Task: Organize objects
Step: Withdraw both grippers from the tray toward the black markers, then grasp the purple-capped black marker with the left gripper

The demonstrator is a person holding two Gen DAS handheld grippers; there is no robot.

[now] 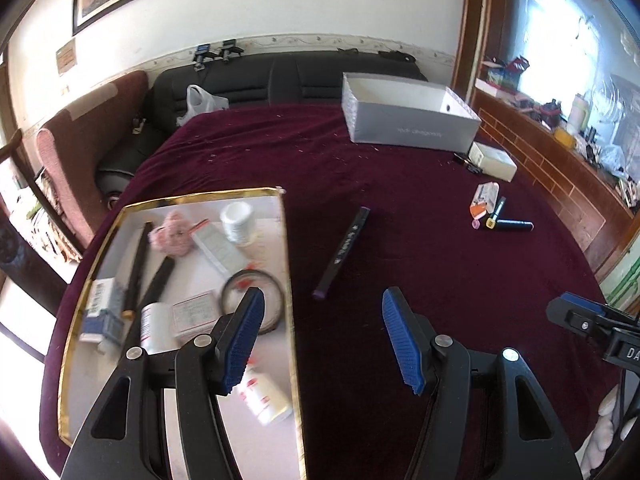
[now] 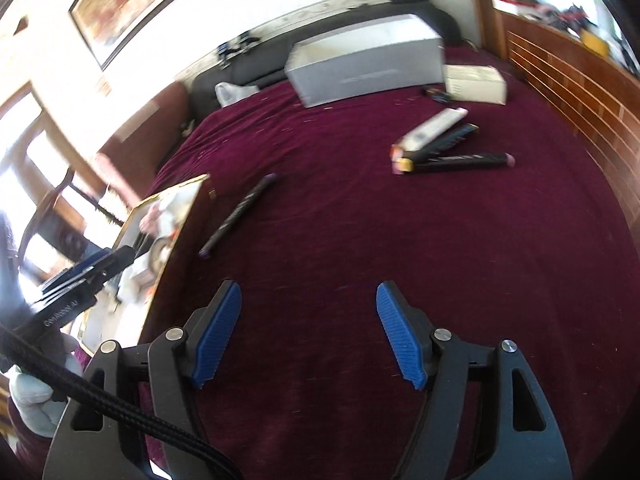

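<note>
A gold-rimmed tray (image 1: pixel 290 280) lies on the maroon cloth at the left and holds bottles, boxes, dark pens and a round lid. A dark purple-tipped marker (image 1: pixel 344 252) lies just right of the tray; it also shows in the right wrist view (image 2: pixel 236 216). Further right lie a white tube (image 2: pixel 434 128), a yellow-capped marker (image 2: pixel 444 142) and a black marker (image 2: pixel 464 160). My left gripper (image 1: pixel 323 312) is open and empty over the tray's right edge, short of the purple-tipped marker. My right gripper (image 2: pixel 309 304) is open and empty above bare cloth.
An open grey box (image 1: pixel 408 114) stands at the far side of the table, with a small white box (image 1: pixel 494 162) to its right. A black sofa (image 1: pixel 248 80) and a chair (image 1: pixel 68 160) stand beyond the table. A wooden ledge (image 1: pixel 560 160) runs along the right.
</note>
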